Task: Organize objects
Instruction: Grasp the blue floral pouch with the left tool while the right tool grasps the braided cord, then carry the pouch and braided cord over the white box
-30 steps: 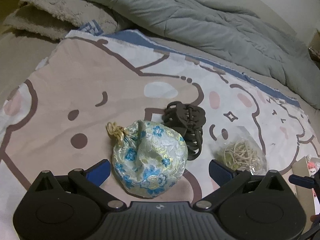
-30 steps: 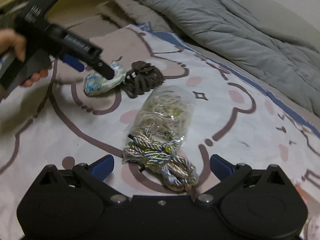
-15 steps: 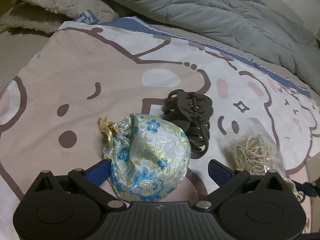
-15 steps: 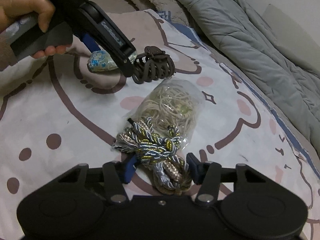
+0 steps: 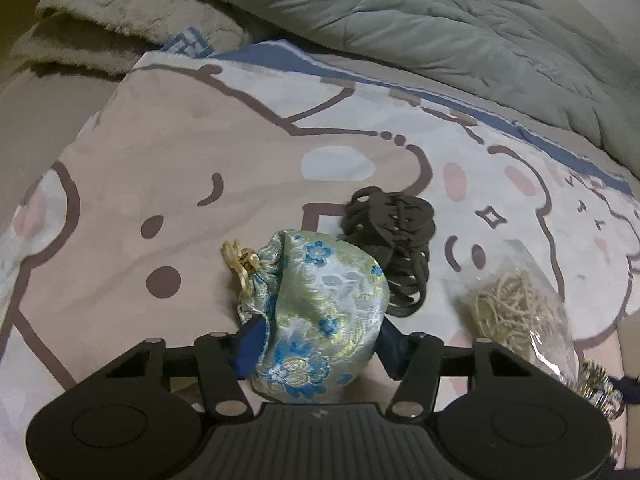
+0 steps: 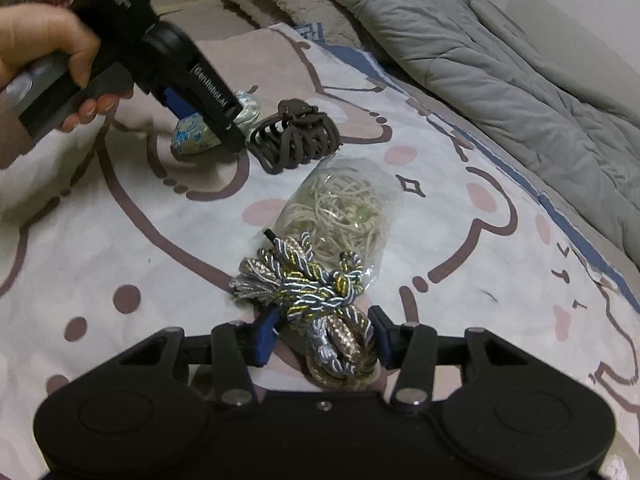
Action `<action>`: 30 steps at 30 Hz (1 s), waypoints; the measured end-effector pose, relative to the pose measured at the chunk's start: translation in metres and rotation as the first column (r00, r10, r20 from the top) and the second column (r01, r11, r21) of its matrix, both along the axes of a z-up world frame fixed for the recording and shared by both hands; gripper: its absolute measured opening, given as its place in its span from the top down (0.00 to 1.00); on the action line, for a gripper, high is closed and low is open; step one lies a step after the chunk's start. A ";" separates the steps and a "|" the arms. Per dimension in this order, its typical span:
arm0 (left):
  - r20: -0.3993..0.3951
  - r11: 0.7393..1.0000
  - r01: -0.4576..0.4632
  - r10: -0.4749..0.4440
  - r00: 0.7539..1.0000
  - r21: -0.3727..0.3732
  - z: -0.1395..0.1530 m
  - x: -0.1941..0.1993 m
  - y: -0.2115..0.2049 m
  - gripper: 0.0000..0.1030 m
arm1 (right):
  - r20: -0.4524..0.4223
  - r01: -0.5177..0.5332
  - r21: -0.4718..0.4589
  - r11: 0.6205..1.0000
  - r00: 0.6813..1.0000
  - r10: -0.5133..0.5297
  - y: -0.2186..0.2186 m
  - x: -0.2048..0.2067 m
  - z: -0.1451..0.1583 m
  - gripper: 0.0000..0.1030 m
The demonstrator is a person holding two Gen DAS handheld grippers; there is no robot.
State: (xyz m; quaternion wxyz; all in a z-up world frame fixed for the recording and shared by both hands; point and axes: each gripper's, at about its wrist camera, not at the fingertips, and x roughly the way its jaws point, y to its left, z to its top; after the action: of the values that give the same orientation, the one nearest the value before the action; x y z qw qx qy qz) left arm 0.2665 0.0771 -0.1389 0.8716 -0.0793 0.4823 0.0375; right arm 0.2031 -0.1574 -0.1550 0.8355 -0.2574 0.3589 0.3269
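Pouch (image 5: pixel 320 312) on bed, between closing left gripper (image 5: pixel 316 344) jaws, pads pressing in. Cord (image 6: pixel 320 300) between closing right gripper (image 6: pixel 324 336) jaws, touching. Squeeze mid-bundle firmly; avoid snagging clip (image 5: pixel 392 240) before lifting.

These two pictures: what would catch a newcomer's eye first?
A shiny blue-flowered pouch sits between the left gripper as its jaws close. The right gripper, also closing, straddles a twisted cord bundle. Between them on the cartoon bedsheet lies a dark claw hair clip.
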 end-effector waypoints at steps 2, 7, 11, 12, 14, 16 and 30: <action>0.005 1.000 0.001 -0.001 1.000 -0.010 0.004 -0.004 0.002 0.47 | -0.005 0.017 0.021 1.000 1.000 -0.017 -0.003 -0.002 0.005 0.53; 0.020 0.999 0.013 -0.012 1.000 -0.031 0.018 -0.015 0.004 0.62 | -0.010 0.048 0.046 0.998 0.999 -0.048 -0.005 -0.008 0.018 0.55; 0.024 0.998 0.045 -0.044 0.999 -0.031 0.026 -0.023 0.002 0.69 | -0.027 0.092 0.068 0.993 0.996 -0.091 -0.009 -0.014 0.027 0.66; 0.022 0.998 0.053 -0.053 0.998 -0.029 0.028 -0.026 0.002 0.70 | -0.027 0.097 0.067 0.993 0.995 -0.095 -0.009 -0.014 0.029 0.66; 0.023 0.998 0.062 -0.062 0.998 -0.022 0.031 -0.030 0.001 0.72 | -0.024 0.105 0.063 0.992 0.994 -0.104 -0.010 -0.017 0.031 0.67; 0.028 0.997 0.070 -0.069 0.997 -0.026 0.035 -0.035 0.001 0.73 | -0.032 0.117 0.073 0.990 0.993 -0.115 -0.010 -0.018 0.034 0.67; 0.114 0.987 0.154 -0.150 0.982 -0.034 0.076 -0.075 -0.012 0.76 | -0.024 0.219 0.191 0.957 0.976 -0.218 -0.022 -0.027 0.076 0.67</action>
State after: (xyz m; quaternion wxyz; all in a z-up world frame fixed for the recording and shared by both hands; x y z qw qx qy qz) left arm 0.1917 0.0655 -0.0627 0.8956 -0.0628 0.4383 -0.0440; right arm 0.1765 -0.1798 -0.0788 0.8870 -0.1337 0.3529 0.2662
